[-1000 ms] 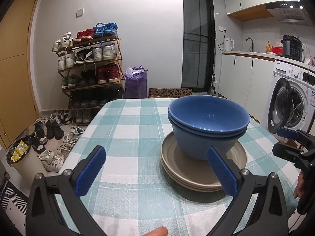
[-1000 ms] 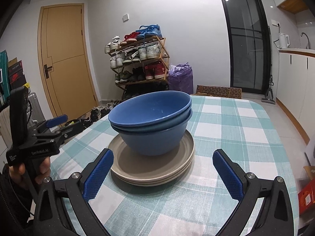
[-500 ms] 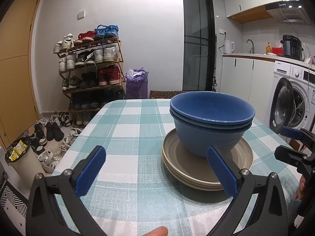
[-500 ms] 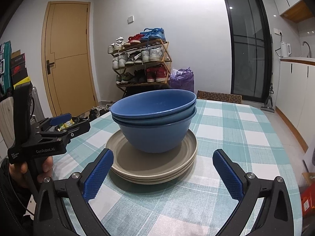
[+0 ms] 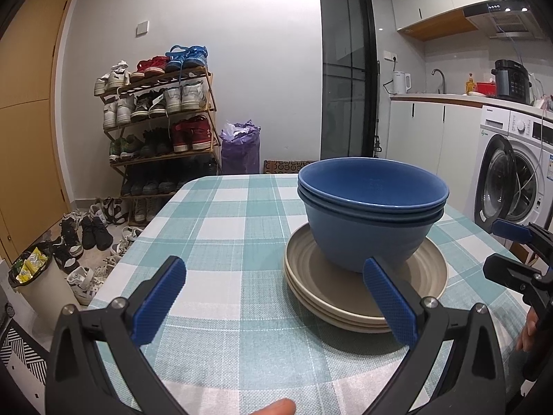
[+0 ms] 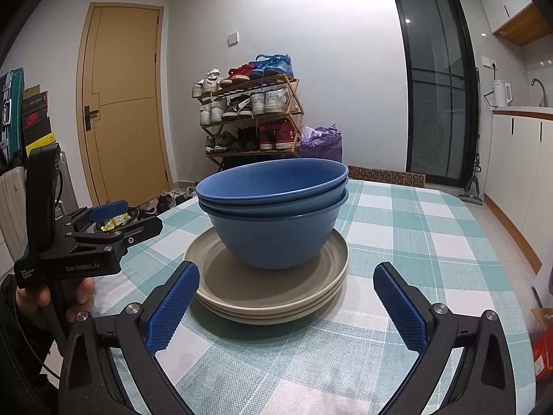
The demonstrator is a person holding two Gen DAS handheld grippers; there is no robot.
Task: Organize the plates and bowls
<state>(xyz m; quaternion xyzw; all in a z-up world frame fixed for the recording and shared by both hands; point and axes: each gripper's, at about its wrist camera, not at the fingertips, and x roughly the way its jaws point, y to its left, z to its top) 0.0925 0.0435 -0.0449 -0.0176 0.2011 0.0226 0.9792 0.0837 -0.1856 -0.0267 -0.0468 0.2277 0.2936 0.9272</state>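
Note:
Two nested blue bowls (image 5: 371,207) (image 6: 274,214) stand upright on a stack of beige plates (image 5: 311,276) (image 6: 221,280) on the checked tablecloth. My left gripper (image 5: 273,288) is open and empty, just short of the stack and to its left. My right gripper (image 6: 285,294) is open too, its blue pads wide apart in front of the plates, touching nothing. In the right wrist view the left gripper (image 6: 107,223) shows at the left, held by a hand. The right gripper (image 5: 508,247) appears at the right edge of the left wrist view.
The table (image 5: 224,214) (image 6: 414,228) carries only the stack. Beyond it are a shoe rack (image 5: 159,121), loose shoes on the floor (image 5: 86,231), a purple bag (image 5: 240,148), a washing machine (image 5: 515,173), a wooden door (image 6: 124,110) and a dark glass door (image 6: 435,93).
Both grippers have sunk lower and drawn back slightly, so the bowls and plates sit higher in each view. Jaws stay open; the stack has not moved.

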